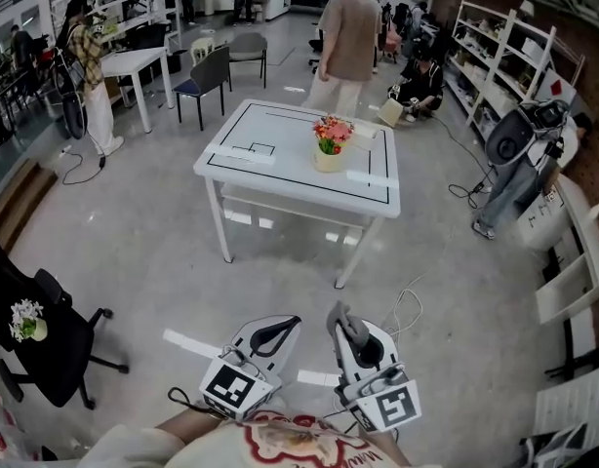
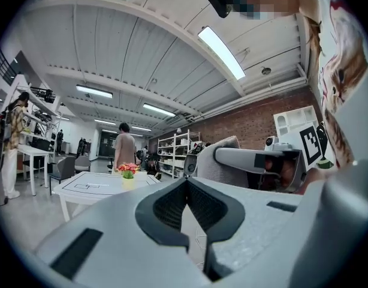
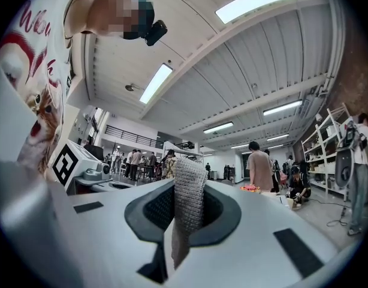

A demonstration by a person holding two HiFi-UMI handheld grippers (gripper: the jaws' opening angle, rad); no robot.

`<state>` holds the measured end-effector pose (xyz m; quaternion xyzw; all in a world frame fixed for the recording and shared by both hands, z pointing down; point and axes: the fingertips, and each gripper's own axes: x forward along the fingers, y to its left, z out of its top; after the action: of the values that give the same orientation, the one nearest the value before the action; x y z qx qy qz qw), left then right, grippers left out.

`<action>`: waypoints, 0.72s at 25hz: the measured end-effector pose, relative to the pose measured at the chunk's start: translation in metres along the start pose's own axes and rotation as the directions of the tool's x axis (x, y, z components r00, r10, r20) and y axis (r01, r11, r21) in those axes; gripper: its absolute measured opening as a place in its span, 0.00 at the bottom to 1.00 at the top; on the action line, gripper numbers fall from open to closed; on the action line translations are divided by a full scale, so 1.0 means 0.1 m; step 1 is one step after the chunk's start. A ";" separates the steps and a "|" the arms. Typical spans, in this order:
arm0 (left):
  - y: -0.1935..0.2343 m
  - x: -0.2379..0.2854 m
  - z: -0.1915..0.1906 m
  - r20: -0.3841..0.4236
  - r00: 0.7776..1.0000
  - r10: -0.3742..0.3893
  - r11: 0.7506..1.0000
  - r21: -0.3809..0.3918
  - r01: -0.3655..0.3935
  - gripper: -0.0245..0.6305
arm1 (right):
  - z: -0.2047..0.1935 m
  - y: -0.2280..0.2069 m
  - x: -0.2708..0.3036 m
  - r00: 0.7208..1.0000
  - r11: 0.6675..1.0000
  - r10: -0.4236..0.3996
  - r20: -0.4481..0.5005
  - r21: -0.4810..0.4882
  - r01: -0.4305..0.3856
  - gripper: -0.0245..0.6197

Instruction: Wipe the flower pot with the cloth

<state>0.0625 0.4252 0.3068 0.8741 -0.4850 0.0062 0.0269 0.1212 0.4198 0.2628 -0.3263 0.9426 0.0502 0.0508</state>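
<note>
A pale yellow flower pot (image 1: 329, 157) with red and orange flowers stands on a white table (image 1: 280, 169) a few steps ahead; it also shows small as the pot (image 2: 129, 182) and the pot (image 3: 251, 188). Both grippers are held low, close to my body and far from the table. My left gripper (image 1: 292, 322) is shut with nothing in it; its jaws meet at the left gripper's tips (image 2: 187, 183). My right gripper (image 1: 336, 312) is shut on a grey knitted cloth (image 3: 189, 204), which sticks up between the jaws; the same cloth (image 2: 227, 161) shows beside the left gripper.
A person (image 1: 346, 37) stands just behind the table and another crouches by the shelves (image 1: 495, 61) on the right. A black office chair (image 1: 41, 344) carrying a small plant stands at near left. Chairs (image 1: 210, 81), a cable (image 1: 407, 305) and tape marks lie on the floor.
</note>
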 end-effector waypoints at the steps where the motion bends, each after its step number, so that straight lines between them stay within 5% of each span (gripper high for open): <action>1: -0.02 0.03 0.02 0.004 1.000 -0.006 1.000 0.008 0.006 0.04 | 0.00 -0.03 -0.02 1.000 1.000 -0.004 -0.001 -0.001 0.004 0.08; 18: 0.48 0.30 -0.01 0.018 0.999 0.029 1.000 -0.006 -0.029 0.04 | -0.25 -0.27 0.42 1.000 1.000 0.018 -0.022 0.008 -0.018 0.08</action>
<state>0.0373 0.3743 0.3107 0.8669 -0.4979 -0.0027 0.0250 0.1031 0.3698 0.2808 -0.3181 0.9462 0.0432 0.0412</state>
